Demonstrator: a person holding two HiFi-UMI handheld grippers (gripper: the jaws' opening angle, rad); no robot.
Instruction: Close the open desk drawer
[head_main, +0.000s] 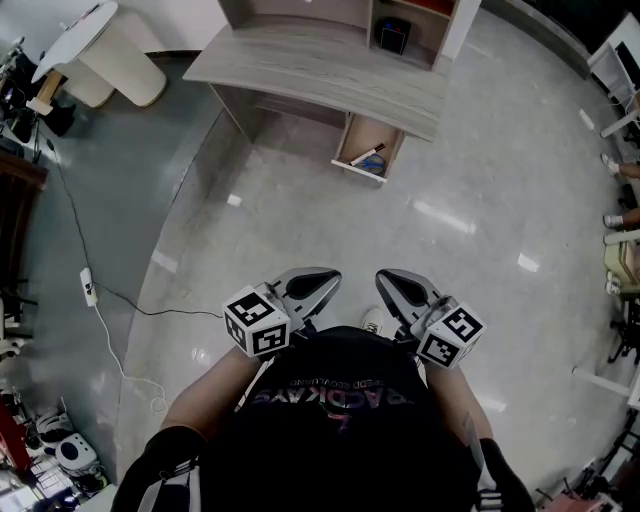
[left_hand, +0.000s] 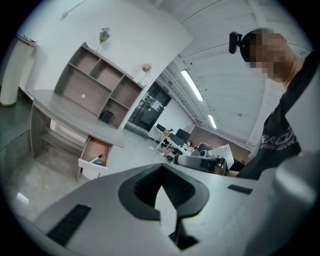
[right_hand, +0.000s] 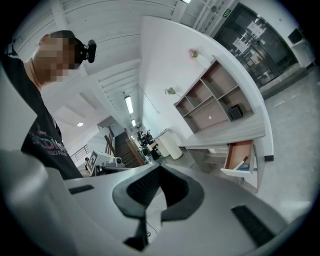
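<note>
Approach step: left gripper (head_main: 312, 288) & right gripper (head_main: 405, 290), both w/ jaws shut on nothing. The open wood-lined desk drawer w/ white front (head_main: 368, 146) sits well ahead of both, under the grey woodgrain desk (head_main: 320, 65). Next, prob.: walk up, press the front in.

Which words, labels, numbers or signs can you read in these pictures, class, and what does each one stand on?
Nothing reads clearly.
Print on the person's black shirt: upside down, too blurred to quote.
Green sign near the ceiling: too small.
Two marker cubes: square patterns only, no words.
</note>
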